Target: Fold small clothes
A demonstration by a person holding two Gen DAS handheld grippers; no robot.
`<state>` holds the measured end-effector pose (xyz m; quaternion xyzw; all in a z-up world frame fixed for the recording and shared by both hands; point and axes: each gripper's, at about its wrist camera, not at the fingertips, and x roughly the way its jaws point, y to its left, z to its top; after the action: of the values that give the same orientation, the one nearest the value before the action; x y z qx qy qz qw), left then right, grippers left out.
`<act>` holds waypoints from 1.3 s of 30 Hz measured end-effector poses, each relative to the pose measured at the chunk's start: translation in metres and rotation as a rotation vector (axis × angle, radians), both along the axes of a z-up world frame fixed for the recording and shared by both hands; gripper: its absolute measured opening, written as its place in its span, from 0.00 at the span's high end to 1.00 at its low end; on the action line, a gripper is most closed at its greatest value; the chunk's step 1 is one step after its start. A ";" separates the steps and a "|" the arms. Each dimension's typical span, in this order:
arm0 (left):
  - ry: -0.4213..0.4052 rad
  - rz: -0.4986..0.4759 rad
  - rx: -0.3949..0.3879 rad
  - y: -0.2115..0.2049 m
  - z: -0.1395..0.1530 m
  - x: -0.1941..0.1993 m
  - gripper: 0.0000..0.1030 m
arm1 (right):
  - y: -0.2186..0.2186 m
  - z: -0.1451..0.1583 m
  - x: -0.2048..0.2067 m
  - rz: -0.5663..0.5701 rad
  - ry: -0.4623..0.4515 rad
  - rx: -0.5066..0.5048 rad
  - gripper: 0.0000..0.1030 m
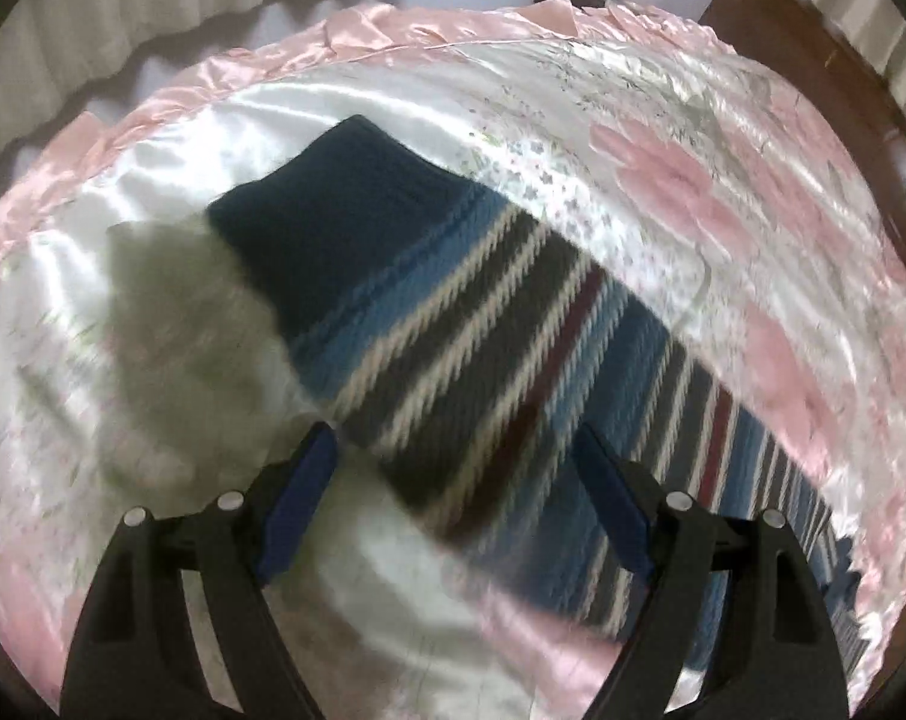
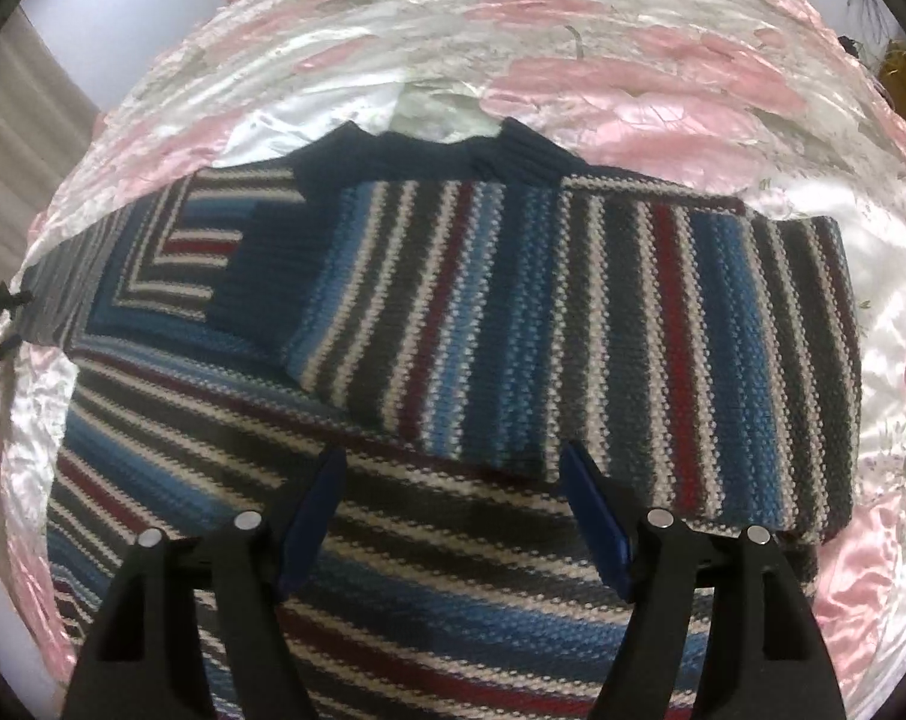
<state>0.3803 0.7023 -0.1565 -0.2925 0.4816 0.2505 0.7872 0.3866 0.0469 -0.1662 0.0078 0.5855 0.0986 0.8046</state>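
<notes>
Both claws are hanging released over the sweater (image 2: 513, 324) lying on the bedspread (image 1: 723, 192): left gripper (image 1: 456, 450), right gripper (image 2: 453, 468), gripping nothing.

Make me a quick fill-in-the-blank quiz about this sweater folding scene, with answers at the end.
1. The striped sweater lies on a satin bedspread printed with ____ flowers.
2. The sweater's ribbed cuff is dark ____.
3. The right tool hovers with its jaws ____.
4. The left tool grips ____.

Missing words: pink; blue; open; nothing
</notes>
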 end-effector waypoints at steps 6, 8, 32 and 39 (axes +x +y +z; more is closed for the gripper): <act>-0.064 0.091 -0.120 0.027 -0.011 0.004 0.21 | -0.012 -0.012 0.000 -0.015 0.004 0.001 0.27; -0.075 0.127 -0.119 0.029 -0.011 0.004 0.36 | -0.015 -0.017 0.001 -0.024 0.014 0.012 0.27; -0.324 -0.415 0.186 -0.231 0.083 0.030 0.88 | -0.042 0.009 -0.035 -0.018 -0.061 0.056 0.26; -0.320 -0.575 0.157 -0.338 0.063 0.032 0.88 | -0.061 0.011 -0.047 -0.036 -0.066 0.082 0.26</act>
<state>0.4123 0.3646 -0.0937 -0.1189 0.3937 0.0056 0.9115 0.3398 -0.0139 -0.1547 0.0480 0.5540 0.1080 0.8241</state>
